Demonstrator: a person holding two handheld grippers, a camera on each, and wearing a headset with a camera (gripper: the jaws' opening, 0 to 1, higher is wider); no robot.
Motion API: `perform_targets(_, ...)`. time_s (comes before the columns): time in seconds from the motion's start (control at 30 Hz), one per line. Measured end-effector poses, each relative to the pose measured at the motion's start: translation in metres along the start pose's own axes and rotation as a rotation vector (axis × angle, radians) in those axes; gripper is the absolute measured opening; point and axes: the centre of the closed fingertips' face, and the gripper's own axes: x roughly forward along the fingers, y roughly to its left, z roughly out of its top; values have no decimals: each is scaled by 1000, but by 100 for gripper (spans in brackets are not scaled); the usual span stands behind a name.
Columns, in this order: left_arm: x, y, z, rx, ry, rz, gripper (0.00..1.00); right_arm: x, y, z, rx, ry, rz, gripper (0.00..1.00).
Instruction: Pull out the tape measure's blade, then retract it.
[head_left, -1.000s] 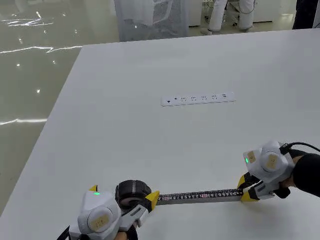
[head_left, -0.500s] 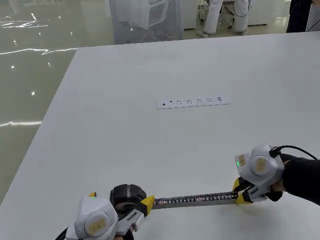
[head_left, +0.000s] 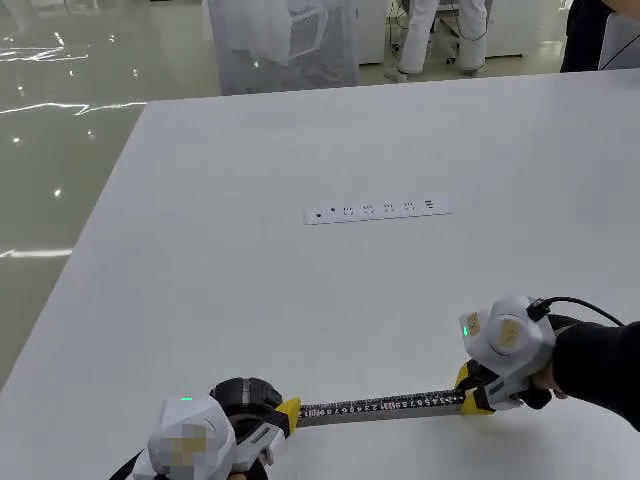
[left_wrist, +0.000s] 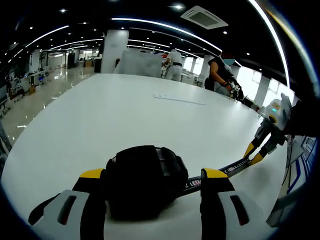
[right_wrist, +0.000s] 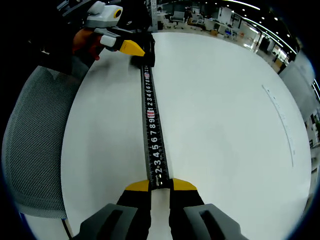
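The left gripper (head_left: 240, 408) sits at 7 o'clock, jaws squeezing the tape measure (left_wrist: 145, 175). The right gripper (head_left: 466, 392), at 4 o'clock, pinches its blade (head_left: 380, 407).

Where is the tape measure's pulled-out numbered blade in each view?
Head view: numbered blade lies along the bottom, right of centre.
Left gripper view: blade lower right, leaving the black round case.
Right gripper view: blade central, running up from the jaws.
Shared landmark: the long white power strip.

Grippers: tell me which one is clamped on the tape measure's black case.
The left gripper: the round black case sits between its yellow-tipped jaws, at the lower left of the head view. The right gripper pinches only the end of the blade.
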Motion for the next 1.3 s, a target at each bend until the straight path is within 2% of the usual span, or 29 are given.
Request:
perform_targets(0.23, 1, 8, -1, -41, 27, 27, 65, 0, 0, 0, 16, 3, -3, 8)
perform_targets(0.3, 2, 10, -1, -55, 36, 28, 62, 0, -1, 0, 40, 6, -4, 8)
perform_targets(0.53, 4, 11, -3, -29, 78, 37, 62, 0, -1, 0, 47, 6, -6, 8)
perform_targets(0.7, 4, 10, -4, -5, 85, 36, 61, 0, -1, 0, 48, 11, -12, 8)
perform_targets(0.93, 4, 11, -5, -5, 99, 32, 60, 1, -1, 2, 42, 37, -16, 8)
perform_targets(1.3, 5, 10, -4, -2, 91, 34, 60, 2, -1, 3, 60, 46, -30, 8)
